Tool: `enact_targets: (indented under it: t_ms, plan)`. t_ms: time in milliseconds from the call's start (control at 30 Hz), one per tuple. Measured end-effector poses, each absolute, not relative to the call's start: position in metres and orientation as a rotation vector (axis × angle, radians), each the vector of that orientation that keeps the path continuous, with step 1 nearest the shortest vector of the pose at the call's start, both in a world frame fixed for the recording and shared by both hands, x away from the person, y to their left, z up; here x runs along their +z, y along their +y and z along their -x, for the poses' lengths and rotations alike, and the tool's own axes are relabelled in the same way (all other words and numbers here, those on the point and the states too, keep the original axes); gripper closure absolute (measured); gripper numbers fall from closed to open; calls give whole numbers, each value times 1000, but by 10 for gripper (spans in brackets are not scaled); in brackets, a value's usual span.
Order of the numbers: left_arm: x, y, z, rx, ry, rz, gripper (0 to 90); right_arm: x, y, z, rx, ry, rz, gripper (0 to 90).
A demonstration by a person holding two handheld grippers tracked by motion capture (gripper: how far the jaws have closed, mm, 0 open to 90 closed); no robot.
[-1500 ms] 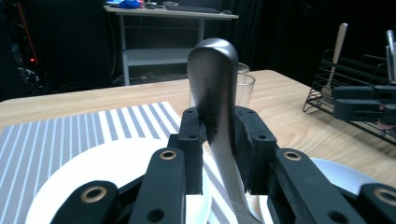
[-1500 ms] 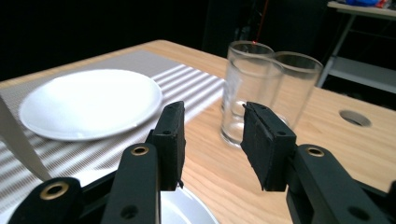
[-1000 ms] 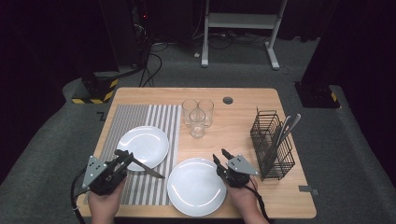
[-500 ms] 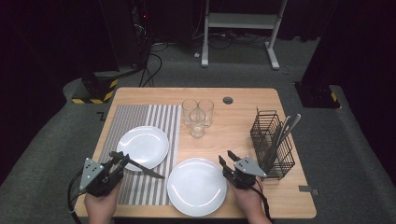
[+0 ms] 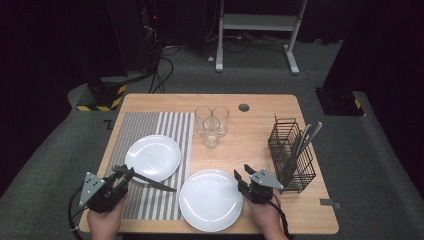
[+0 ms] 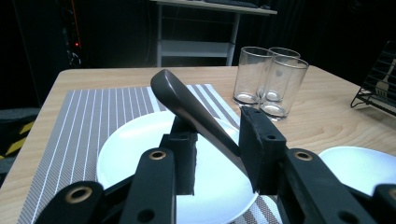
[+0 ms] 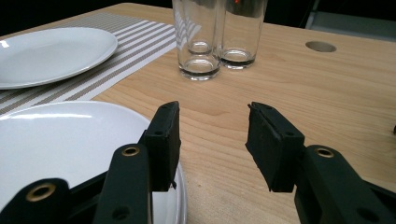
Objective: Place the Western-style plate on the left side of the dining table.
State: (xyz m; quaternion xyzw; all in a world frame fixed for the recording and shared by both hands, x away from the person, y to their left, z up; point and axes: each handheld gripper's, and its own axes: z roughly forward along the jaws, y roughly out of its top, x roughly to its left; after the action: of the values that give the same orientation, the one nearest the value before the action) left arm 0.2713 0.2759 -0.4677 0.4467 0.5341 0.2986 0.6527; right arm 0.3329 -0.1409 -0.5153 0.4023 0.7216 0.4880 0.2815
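A dark-handled knife (image 5: 150, 181) lies slanted across the striped placemat (image 5: 145, 125), its blade pointing at the large white plate (image 5: 210, 200). Its handle (image 6: 187, 100) runs between the jaws of my left gripper (image 5: 122, 172), which have just been opening. The handle leans on one jaw, and a gap shows at the other. A smaller white plate (image 5: 152, 156) sits just beyond. My right gripper (image 5: 242, 172) is open and holds nothing at the large plate's right rim (image 7: 56, 140), one jaw over that rim. Its jaws have also been widening.
Three clear glasses (image 5: 211, 122) stand together at the table's middle back. A black wire basket (image 5: 292, 155) holding cutlery (image 5: 302, 142) stands at the right. A round hole (image 5: 244, 107) is in the tabletop near the far edge. Bare wood lies between the glasses and the basket.
My left gripper has drawn back toward the near left corner and its jaws have spread; the knife stays on the placemat. The right gripper shifted slightly right.
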Motion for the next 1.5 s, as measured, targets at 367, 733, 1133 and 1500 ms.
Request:
enact_targets:
  t_ms: [367, 733, 1133, 1500]
  plan:
    - [-478, 283, -269, 707, 1215, -995, 640, -518, -141, -334, 1301, 1938, -1097, 541]
    - [-484, 290, -265, 698, 1218, -986, 619, -520, -139, -334, 1286, 1951, -1095, 544]
    - [-489, 294, -267, 705, 1239, -982, 588, -520, -140, -334, 1286, 1948, -1101, 545]
    - [-494, 301, -271, 691, 1270, -986, 559, -521, -139, -334, 1284, 1955, -1103, 546]
